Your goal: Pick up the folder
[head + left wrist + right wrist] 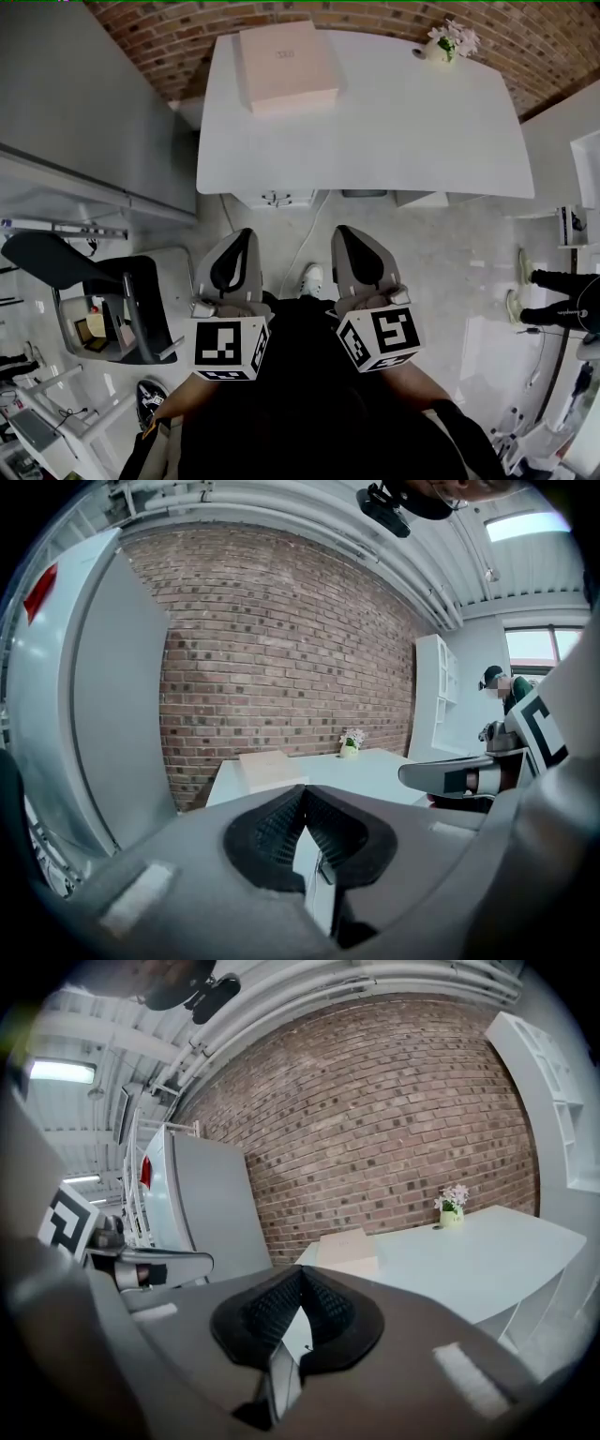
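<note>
A pale pink folder point(284, 66) lies flat on the far left part of a white table point(394, 131). It also shows as a pale slab, the folder point(271, 769), in the left gripper view, and the folder point(346, 1250) lies ahead in the right gripper view. My left gripper point(246, 236) and right gripper point(345, 234) hang side by side over the floor, short of the table's near edge, both pointing toward it. Both are shut with nothing between the jaws. Neither touches the folder.
A small pot of flowers point(450, 41) stands at the table's far right corner. A grey cabinet point(75, 103) flanks the table on the left, with a black chair point(66, 262) below it. A brick wall point(281, 639) runs behind. A person's legs point(558, 295) stand at right.
</note>
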Action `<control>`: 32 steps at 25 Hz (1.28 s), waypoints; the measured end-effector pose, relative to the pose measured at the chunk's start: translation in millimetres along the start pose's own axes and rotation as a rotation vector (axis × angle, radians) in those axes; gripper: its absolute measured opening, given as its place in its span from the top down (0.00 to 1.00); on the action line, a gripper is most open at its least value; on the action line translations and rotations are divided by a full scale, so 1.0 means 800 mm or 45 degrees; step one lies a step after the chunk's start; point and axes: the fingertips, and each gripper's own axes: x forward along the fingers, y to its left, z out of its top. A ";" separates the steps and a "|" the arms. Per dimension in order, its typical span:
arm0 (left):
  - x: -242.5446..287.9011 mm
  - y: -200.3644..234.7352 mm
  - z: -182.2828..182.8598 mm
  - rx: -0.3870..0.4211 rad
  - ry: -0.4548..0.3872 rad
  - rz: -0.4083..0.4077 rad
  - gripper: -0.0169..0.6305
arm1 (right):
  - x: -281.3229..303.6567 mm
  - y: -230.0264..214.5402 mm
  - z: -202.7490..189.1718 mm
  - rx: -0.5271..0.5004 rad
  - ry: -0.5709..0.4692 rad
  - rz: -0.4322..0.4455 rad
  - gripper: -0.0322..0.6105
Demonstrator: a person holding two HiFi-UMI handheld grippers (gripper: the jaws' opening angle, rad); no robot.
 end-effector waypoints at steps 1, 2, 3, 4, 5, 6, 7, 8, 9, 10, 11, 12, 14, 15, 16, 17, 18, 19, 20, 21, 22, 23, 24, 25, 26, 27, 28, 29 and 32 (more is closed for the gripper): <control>0.002 -0.004 0.000 0.001 0.002 0.004 0.97 | -0.001 -0.004 0.000 0.003 0.000 0.004 0.95; 0.003 -0.008 0.000 0.003 0.006 0.008 0.97 | -0.002 -0.008 0.000 0.006 0.001 0.007 0.95; 0.004 -0.011 0.000 0.007 0.009 0.011 0.97 | -0.003 -0.011 -0.001 0.010 0.002 0.010 0.95; 0.005 -0.013 0.000 0.011 0.012 0.014 0.97 | -0.004 -0.014 -0.001 0.013 0.002 0.012 0.95; 0.006 -0.015 0.001 0.014 0.014 0.017 0.97 | -0.003 -0.017 -0.001 0.016 0.003 0.014 0.95; 0.008 -0.015 0.001 0.016 0.016 0.021 0.97 | -0.002 -0.020 -0.001 0.020 0.004 0.014 0.95; 0.010 -0.015 0.001 0.017 0.019 0.024 0.97 | -0.001 -0.022 -0.002 0.024 0.007 0.015 0.95; 0.011 -0.015 0.000 0.016 0.022 0.027 0.97 | 0.001 -0.023 -0.003 0.028 0.011 0.018 0.95; 0.012 -0.014 0.000 0.014 0.026 0.030 0.97 | 0.003 -0.023 -0.003 0.028 0.014 0.022 0.95; 0.014 -0.013 -0.001 0.010 0.029 0.031 0.97 | 0.007 -0.022 -0.003 0.026 0.018 0.026 0.95; 0.017 -0.011 -0.001 0.005 0.031 0.031 0.97 | 0.011 -0.022 -0.003 0.022 0.024 0.029 0.95; 0.021 -0.008 -0.002 -0.001 0.033 0.030 0.97 | 0.015 -0.022 -0.004 0.017 0.031 0.031 0.95; 0.031 -0.001 -0.004 -0.015 0.037 0.024 0.97 | 0.026 -0.024 -0.006 0.011 0.048 0.025 0.95; 0.038 0.003 -0.004 -0.020 0.038 0.018 0.97 | 0.033 -0.026 -0.007 0.010 0.055 0.018 0.95; 0.046 0.006 -0.004 -0.023 0.039 0.009 0.97 | 0.039 -0.029 -0.007 0.009 0.060 0.009 0.95; 0.054 0.009 -0.003 -0.025 0.039 -0.002 0.97 | 0.047 -0.032 -0.005 0.006 0.064 -0.001 0.95; 0.064 0.012 -0.001 -0.026 0.040 -0.015 0.97 | 0.054 -0.035 -0.003 0.003 0.066 -0.012 0.95; 0.074 0.015 0.002 -0.027 0.040 -0.029 0.97 | 0.063 -0.038 -0.001 0.000 0.068 -0.023 0.95; 0.085 0.019 0.004 -0.027 0.042 -0.042 0.97 | 0.072 -0.041 0.002 -0.003 0.072 -0.033 0.95; 0.096 0.023 0.008 -0.028 0.045 -0.056 0.97 | 0.081 -0.045 0.005 -0.003 0.077 -0.043 0.95; 0.108 0.027 0.012 -0.027 0.047 -0.069 0.97 | 0.092 -0.048 0.007 -0.002 0.082 -0.052 0.95; 0.119 0.031 0.016 -0.025 0.047 -0.082 0.97 | 0.102 -0.051 0.011 -0.002 0.084 -0.061 0.95; 0.130 0.034 0.021 -0.022 0.045 -0.095 0.97 | 0.111 -0.054 0.014 -0.004 0.085 -0.068 0.95; 0.140 0.038 0.025 -0.019 0.044 -0.106 0.97 | 0.121 -0.057 0.018 -0.006 0.087 -0.075 0.95; 0.151 0.041 0.029 -0.018 0.044 -0.116 0.97 | 0.131 -0.060 0.021 -0.005 0.089 -0.081 0.95; 0.160 0.045 0.033 -0.019 0.046 -0.124 0.97 | 0.141 -0.062 0.023 -0.005 0.092 -0.086 0.95; 0.169 0.050 0.036 -0.020 0.047 -0.129 0.97 | 0.150 -0.065 0.026 -0.005 0.095 -0.091 0.95; 0.177 0.056 0.039 -0.023 0.048 -0.132 0.97 | 0.159 -0.066 0.029 -0.006 0.099 -0.095 0.95; 0.201 0.074 0.043 -0.036 0.053 -0.142 0.97 | 0.187 -0.071 0.036 -0.012 0.108 -0.109 0.95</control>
